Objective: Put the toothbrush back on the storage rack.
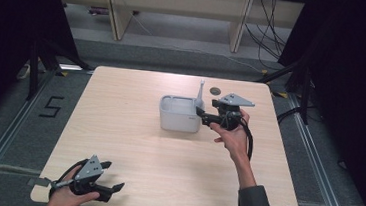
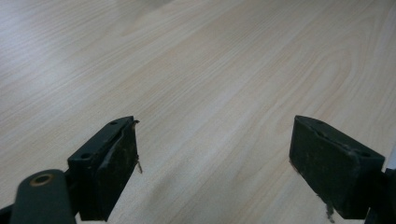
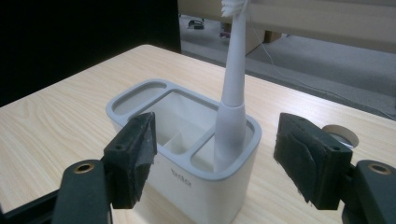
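**Toothbrush upright in holder, right gripper spread beside it**

Far left, near table edge: left gripper (image 1: 109, 177), black, grey three-cornered plate on top, held in one hand (image 1: 64, 200). Jaws spread wide, nothing between, just bare wood grain in its own view (image 2: 215, 154). Pads matte black, rubbery, frayed at edges.

Table (image 1: 118, 127): one, pale wood laminate, rounded corners, smooth.

Centre: one organizer (image 1: 180, 114), white-grey plastic, rounded-rectangle box, matte, small lettering on front wall. In right gripper view (image 3: 187, 182) several compartments: shallow oval tray at back, open wells in front. One toothbrush (image 3: 232, 93), white, smooth tapered handle, bristles up, upright in near corner well. Other wells look bare.

Right of organizer: right gripper (image 1: 201, 113), black, same plate, one hand (image 1: 233, 135) on it. Jaws apart, pinching nothing, toothbrush between them in its own view, not touched.

Behind it: one small round tape-like ring (image 1: 215, 91), flat on table.
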### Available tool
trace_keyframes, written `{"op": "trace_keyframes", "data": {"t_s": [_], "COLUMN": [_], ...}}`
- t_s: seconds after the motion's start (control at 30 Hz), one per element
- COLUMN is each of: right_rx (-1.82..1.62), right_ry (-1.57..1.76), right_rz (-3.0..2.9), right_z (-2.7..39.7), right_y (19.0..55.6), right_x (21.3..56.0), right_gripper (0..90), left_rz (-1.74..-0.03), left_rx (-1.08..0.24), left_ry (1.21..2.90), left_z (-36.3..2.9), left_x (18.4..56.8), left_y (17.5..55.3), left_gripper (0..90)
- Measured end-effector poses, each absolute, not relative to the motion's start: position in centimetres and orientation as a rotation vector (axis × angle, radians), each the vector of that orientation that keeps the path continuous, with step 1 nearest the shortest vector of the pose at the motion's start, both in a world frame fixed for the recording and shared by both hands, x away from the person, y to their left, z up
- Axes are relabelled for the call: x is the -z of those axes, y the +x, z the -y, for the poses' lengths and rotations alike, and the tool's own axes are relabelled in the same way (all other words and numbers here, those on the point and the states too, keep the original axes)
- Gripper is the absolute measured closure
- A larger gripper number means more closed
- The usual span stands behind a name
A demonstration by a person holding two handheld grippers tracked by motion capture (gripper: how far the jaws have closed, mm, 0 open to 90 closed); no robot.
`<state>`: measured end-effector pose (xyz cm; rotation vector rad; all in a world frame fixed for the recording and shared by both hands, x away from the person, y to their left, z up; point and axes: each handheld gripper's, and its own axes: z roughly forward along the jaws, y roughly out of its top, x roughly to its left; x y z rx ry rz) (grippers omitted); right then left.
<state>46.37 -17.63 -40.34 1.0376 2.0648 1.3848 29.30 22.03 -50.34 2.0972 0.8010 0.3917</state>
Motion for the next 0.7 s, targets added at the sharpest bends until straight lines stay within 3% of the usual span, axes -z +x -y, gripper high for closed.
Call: {"op": "trace_keyframes", "data": {"t_s": [0.7], "right_rx": [-1.377], "right_ry": [1.056], "right_rz": [-2.096], "right_z": [18.1], "right_y": [44.3], "right_x": [40.9], "right_gripper": [26.5], "left_rz": [-0.809], "left_rx": [-0.391], "left_ry": [2.099], "left_z": [-22.1], "left_x": [50.3], "left_y": [29.2], "left_gripper": [14.8]}}
